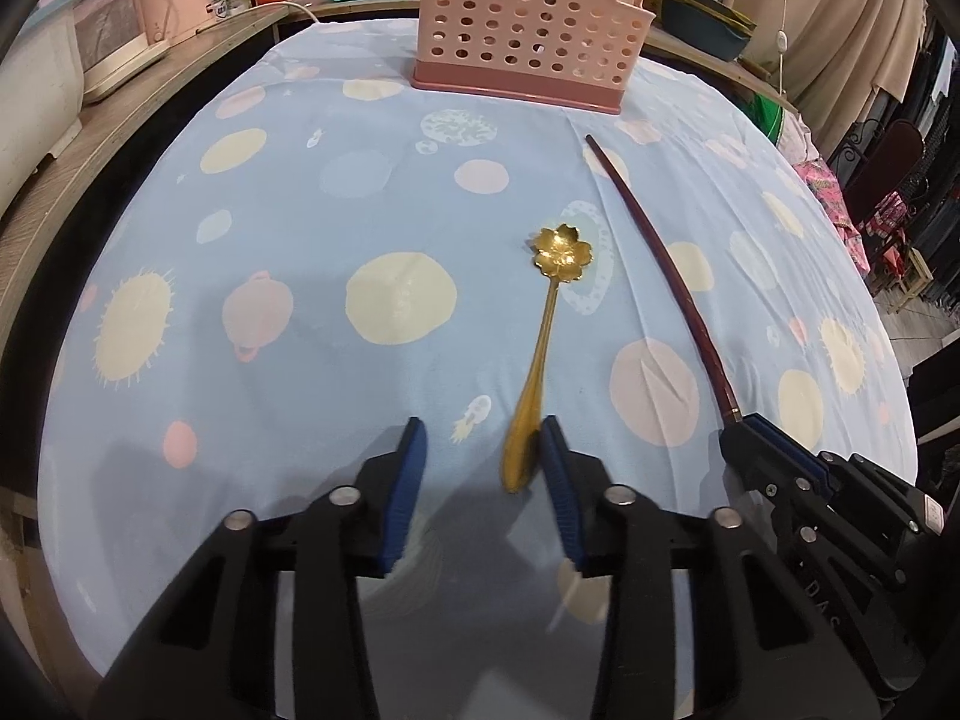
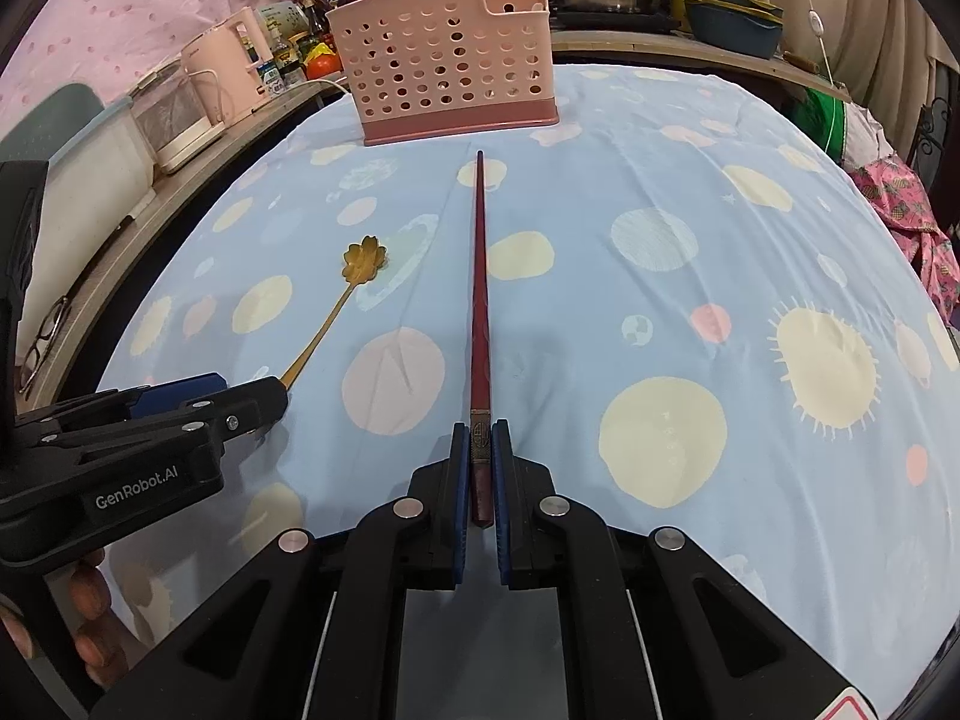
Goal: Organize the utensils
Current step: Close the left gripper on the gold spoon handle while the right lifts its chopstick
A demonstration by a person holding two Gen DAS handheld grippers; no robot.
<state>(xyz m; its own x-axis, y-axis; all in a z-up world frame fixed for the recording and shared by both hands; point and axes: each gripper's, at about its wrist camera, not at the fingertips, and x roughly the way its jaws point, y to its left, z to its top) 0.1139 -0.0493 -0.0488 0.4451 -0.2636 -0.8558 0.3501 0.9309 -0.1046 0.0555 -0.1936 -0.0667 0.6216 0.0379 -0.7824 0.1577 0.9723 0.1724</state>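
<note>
Here, working outward from each gripper:
Left gripper point(image 1: 483, 438): black frame, ribbed blue pads, jaws parted; the spoon's handle end lies between them against the right-hand pad, the other pad well clear, so nothing is clamped.
Right gripper point(image 2: 480, 438): same build, clenched on the thick, patterned butt of the chopstick.
Spoon point(image 1: 549, 312): gold metal, slim handle flaring to a teardrop end, flower-shaped bowl, lying flat on the cloth.
Chopstick point(image 2: 480, 276): dark red, long, tapering, its tip pointing toward the holder.
Holder point(image 2: 447, 78): pink plastic, boxy, perforated with round holes, darker base, upright at the far edge.
Counter point(image 2: 660, 312): covered by pale blue cloth printed with planets and suns, slightly creased.
</note>
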